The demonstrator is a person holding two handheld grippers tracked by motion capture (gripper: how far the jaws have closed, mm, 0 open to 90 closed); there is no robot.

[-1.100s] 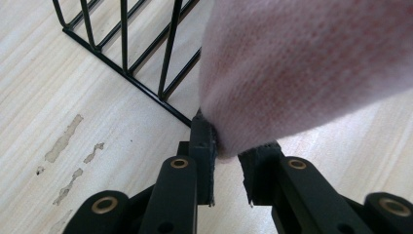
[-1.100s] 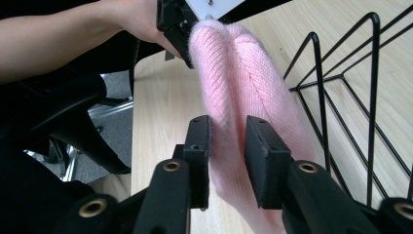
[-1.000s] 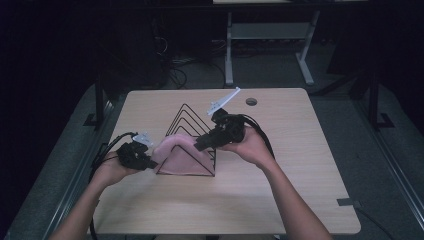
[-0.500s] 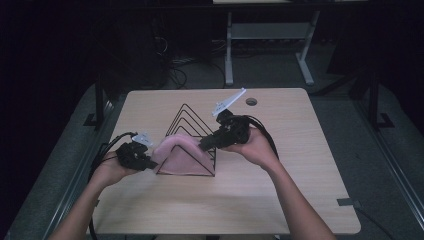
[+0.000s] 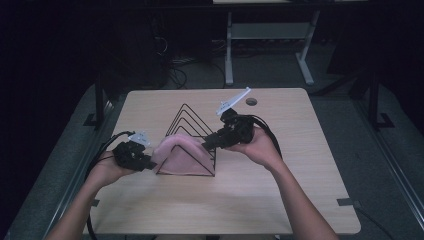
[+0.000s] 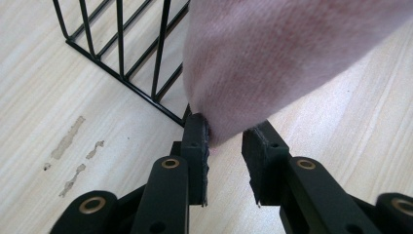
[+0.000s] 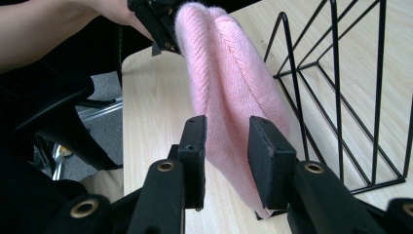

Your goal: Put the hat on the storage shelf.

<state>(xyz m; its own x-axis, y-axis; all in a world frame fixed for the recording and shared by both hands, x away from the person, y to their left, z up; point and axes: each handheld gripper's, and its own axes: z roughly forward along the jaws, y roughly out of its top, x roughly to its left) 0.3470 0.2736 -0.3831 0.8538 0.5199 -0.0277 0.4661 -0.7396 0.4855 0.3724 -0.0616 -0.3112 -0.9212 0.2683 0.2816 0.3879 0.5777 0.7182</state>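
Both hands are at the light wooden table (image 5: 280,200), one gripper at either end of a soft pink knitted cloth (image 5: 181,154) draped over the front of a black wire rack of nested triangular frames (image 5: 192,125).

The left gripper (image 5: 145,161) is low to the tabletop, its tips pointing at the cloth's near end. In the left gripper view the rounded pink edge dips down into the gap between the two black jaws; the left-hand pad (image 6: 196,139) touches the fabric, while the other pad stands just clear of it. These jaws have just been opening, so the hold looks slack: cloth between them, not pinched.

The right gripper (image 5: 209,143) comes in from the opposite side, angled down toward the rack, a grey three-cornered plate (image 5: 233,101) sticking up behind it. In the right gripper view the cloth's folded ridge runs straight away from the jaws toward the left gripper (image 7: 158,24) at the far end. The fabric's near end sits between the right jaws and bulges past them, yet a sliver of gap shows at the pads. They too have just been opening, with the cloth between them and no firm squeeze.

The rack's wires stand just to the right of the right gripper's jaws.
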